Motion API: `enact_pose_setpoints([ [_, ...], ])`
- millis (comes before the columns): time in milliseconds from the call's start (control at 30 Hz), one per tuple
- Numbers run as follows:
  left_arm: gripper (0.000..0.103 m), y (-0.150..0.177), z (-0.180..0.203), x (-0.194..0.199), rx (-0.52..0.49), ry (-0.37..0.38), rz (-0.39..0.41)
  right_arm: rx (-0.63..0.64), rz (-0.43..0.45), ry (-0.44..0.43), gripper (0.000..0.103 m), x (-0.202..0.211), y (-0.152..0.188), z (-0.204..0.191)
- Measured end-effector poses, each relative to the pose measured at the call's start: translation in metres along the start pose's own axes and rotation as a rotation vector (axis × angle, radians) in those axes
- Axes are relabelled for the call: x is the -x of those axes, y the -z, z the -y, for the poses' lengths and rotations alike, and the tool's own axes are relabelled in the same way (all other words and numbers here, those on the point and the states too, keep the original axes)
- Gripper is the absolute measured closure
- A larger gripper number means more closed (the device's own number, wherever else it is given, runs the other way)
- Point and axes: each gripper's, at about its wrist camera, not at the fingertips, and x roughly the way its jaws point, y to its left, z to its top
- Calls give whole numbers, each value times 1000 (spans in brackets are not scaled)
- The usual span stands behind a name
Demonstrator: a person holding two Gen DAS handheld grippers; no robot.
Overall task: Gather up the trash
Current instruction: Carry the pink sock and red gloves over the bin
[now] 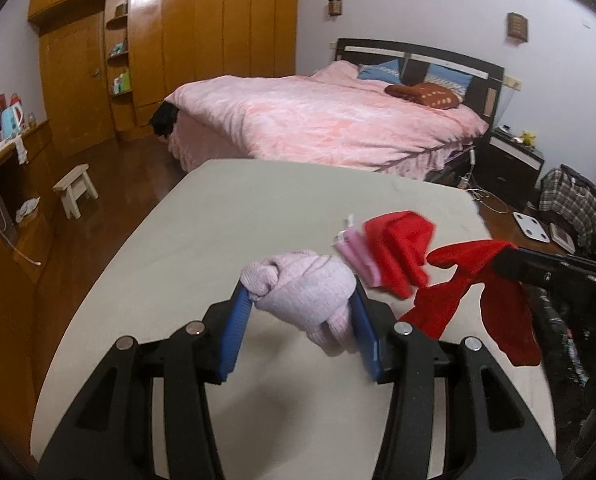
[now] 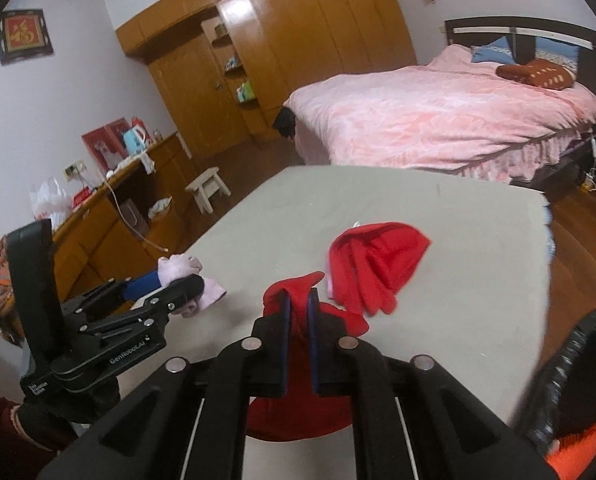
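Note:
My left gripper (image 1: 298, 292) is shut on a knotted pale pink sock bundle (image 1: 306, 288), held just above the beige table (image 1: 217, 208); it also shows in the right wrist view (image 2: 181, 280). My right gripper (image 2: 298, 300) is shut on a red sock (image 2: 293, 292), which hangs from it in the left wrist view (image 1: 474, 284). A folded red cloth (image 1: 398, 248) lies on the table past both grippers, also in the right wrist view (image 2: 378, 260). A small pink item (image 1: 356, 256) lies partly under it.
A bed with a pink cover (image 1: 330, 120) stands beyond the table. A wooden wardrobe (image 1: 177, 40) lines the far wall. A small stool (image 1: 75, 188) and a low wooden cabinet (image 2: 109, 216) stand to the left. A dark bin rim (image 2: 570, 364) is at lower right.

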Motion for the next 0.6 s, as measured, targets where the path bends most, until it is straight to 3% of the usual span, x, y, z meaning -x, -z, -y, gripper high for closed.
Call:
enact_pose_setpoints([
  [600, 56, -13, 97, 43, -73, 171, 62, -54, 130, 180, 95, 118, 12, 44],
])
